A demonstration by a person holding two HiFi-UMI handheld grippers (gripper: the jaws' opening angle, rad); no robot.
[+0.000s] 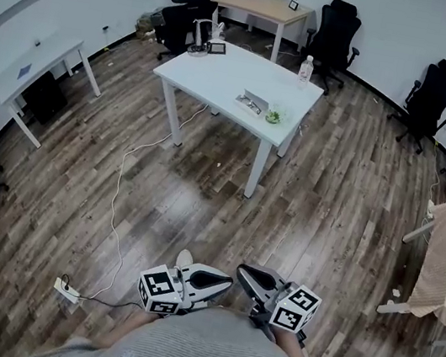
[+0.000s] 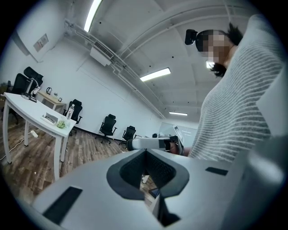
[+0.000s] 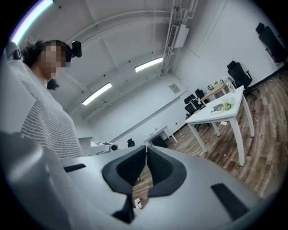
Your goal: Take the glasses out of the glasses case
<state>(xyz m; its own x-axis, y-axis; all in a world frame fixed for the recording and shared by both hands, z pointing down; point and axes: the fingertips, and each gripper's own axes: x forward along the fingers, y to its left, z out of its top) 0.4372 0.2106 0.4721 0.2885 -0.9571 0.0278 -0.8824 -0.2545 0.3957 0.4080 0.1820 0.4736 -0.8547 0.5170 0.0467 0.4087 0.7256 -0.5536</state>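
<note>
The glasses case (image 1: 255,100) lies open near the front right corner of the white table (image 1: 216,74), far ahead of me. Dark-rimmed glasses (image 1: 247,102) lie at it; too small to tell if they sit inside. Both grippers are held close to my body, far from the table. My left gripper (image 1: 226,282) points right and my right gripper (image 1: 242,271) points left, tips almost meeting. Each is shut on nothing: left gripper (image 2: 145,150), right gripper (image 3: 146,147). The case shows as a small shape on the table in the left gripper view (image 2: 50,118) and the right gripper view (image 3: 218,107).
A green object (image 1: 274,117) sits beside the case and a water bottle (image 1: 305,70) stands at the table's far right. A power strip (image 1: 67,289) and cable (image 1: 117,197) lie on the wood floor to my left. Office chairs (image 1: 334,32) and other desks line the walls.
</note>
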